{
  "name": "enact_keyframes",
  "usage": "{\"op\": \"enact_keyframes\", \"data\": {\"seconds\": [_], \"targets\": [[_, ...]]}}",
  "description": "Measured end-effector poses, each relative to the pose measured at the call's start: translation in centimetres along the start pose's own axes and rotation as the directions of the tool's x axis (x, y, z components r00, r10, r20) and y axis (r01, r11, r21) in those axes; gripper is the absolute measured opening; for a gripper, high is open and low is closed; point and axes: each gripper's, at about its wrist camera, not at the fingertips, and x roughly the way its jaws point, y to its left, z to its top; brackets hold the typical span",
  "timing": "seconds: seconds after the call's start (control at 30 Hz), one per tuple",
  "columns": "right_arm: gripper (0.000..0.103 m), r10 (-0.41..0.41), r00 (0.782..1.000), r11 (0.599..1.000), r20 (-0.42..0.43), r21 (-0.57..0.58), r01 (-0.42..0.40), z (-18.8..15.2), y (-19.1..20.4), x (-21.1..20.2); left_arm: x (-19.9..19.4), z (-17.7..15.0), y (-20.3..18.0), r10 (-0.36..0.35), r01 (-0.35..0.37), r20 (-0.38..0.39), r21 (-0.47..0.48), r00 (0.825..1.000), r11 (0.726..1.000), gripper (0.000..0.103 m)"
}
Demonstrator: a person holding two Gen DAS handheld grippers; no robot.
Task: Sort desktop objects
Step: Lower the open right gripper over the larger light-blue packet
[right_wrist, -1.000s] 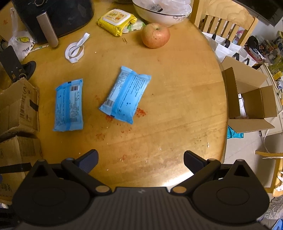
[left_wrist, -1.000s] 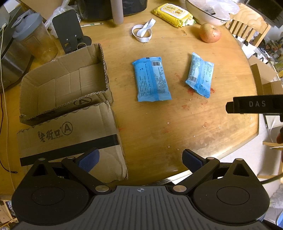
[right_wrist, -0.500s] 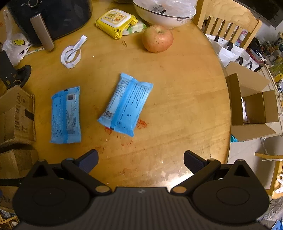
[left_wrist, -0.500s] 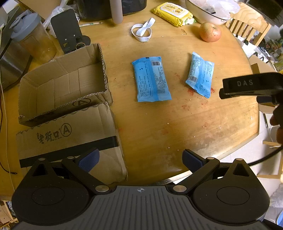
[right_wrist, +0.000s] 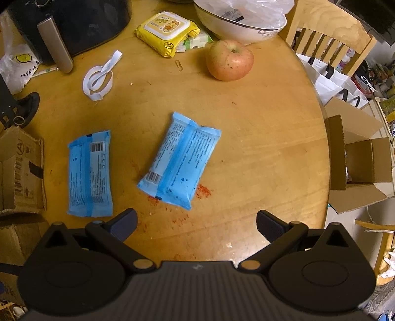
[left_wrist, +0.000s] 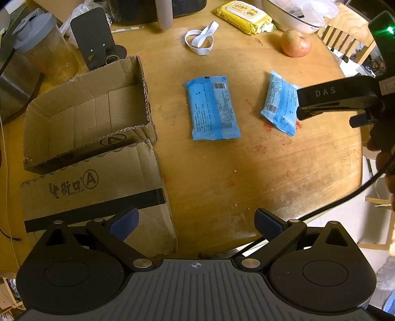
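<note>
Two blue packets (right_wrist: 90, 173) (right_wrist: 179, 160) — yellow pouch (right_wrist: 167, 32), reddish apple (right_wrist: 229, 60), brown box (left_wrist: 86, 116).

Round wooden table (right_wrist: 259, 138), surface flecked with red crumbs. On it: two blue packets (right_wrist: 90, 174) (right_wrist: 180, 160), apple (right_wrist: 230, 60), yellow wipes pack (right_wrist: 166, 30), white strap (right_wrist: 98, 79), white bowl (right_wrist: 234, 22), open cardboard box (left_wrist: 86, 116), lidded jar (left_wrist: 47, 51).

An apple (right_wrist: 230, 60) sits near a white bowl (right_wrist: 232, 27), beside what looks like a yellow wipes pack (right_wrist: 166, 32).

Bare table (right_wrist: 259, 153) lies open around both blue packets (right_wrist: 180, 160), with the cardboard box (left_wrist: 84, 118) crowding the left.
</note>
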Motion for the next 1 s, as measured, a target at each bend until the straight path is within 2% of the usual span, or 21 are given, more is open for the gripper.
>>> {"op": "enact_keyframes", "data": {"seconds": [1.0], "targets": [[0.103, -0.005, 1.0, 1.0, -0.016, -0.008, 0.005, 5.0, 0.9, 3.7, 0.1, -0.6, 0.1, -0.002, 0.002, -0.017, -0.001, 1.0, 1.0, 0.103]]}}
